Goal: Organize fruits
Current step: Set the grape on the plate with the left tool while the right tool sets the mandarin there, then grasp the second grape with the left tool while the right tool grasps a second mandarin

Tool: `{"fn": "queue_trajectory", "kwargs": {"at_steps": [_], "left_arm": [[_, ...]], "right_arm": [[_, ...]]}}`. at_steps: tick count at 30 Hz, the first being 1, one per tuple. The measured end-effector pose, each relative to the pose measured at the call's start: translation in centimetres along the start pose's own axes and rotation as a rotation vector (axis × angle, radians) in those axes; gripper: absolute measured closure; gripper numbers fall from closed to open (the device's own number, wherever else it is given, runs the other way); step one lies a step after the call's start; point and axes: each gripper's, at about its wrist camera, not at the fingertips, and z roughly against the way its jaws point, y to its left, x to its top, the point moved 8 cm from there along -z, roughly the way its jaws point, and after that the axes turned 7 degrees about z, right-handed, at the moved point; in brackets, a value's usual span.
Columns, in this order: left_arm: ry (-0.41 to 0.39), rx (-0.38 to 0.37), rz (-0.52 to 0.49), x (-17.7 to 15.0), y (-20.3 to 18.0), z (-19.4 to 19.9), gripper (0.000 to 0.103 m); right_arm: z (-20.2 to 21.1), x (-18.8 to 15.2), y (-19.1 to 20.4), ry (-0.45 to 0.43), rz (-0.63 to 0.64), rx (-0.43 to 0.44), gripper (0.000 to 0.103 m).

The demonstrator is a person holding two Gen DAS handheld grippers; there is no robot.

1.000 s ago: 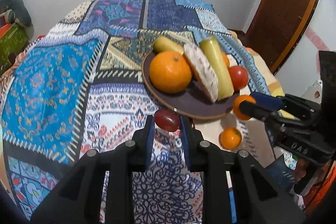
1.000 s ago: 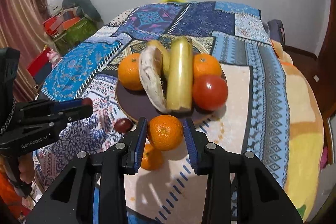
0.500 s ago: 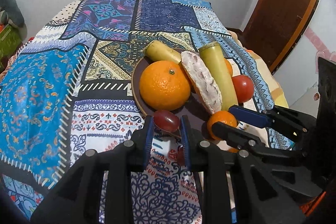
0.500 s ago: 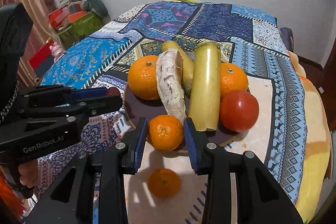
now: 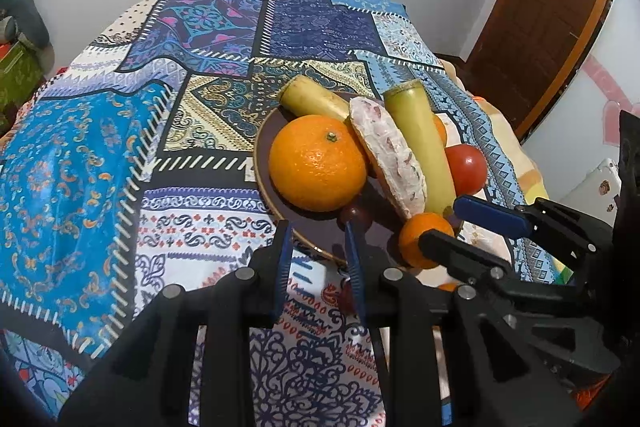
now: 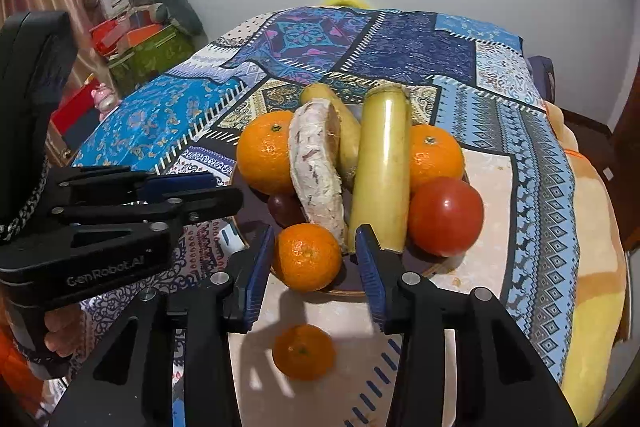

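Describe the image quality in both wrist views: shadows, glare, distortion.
Left wrist view: fisheye bends the patchwork cloth, black vignette in the corners. Right wrist view: the right gripper casts a hard shadow beside the loose orange; glare spots the tomato.

Both views ride on hand-held grippers, looking forward and steeply down along their black fingers, close to a round dark brown plate of fruit (image 5: 267, 183) on a patchwork blue patterned cloth (image 5: 72, 163). The left view approaches from the plate's left front; the right view (image 6: 448, 265) from its near edge. Each view catches the other gripper.
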Motion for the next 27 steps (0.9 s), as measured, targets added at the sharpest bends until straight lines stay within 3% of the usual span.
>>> {"fn": "queue_trajectory", "kwargs": {"at_steps": [7, 17, 27], "left_arm": [[-0.038, 0.019, -0.008, -0.4, 0.1, 3.1, 0.075], [-0.101, 0.063, -0.012, -2.0, 0.0, 7.2, 0.043], [-0.038, 0.075, -0.003, -4.6, 0.3, 6.6, 0.039]], "right_arm": [[1.9, 0.2, 0.3, -0.016, 0.014, -0.017, 0.063], [4.1, -1.5, 0.4, 0.002, 0.006, -0.034, 0.053], [2.6, -4.3, 1.3, 0.085, 0.024, -0.024, 0.053]]}}
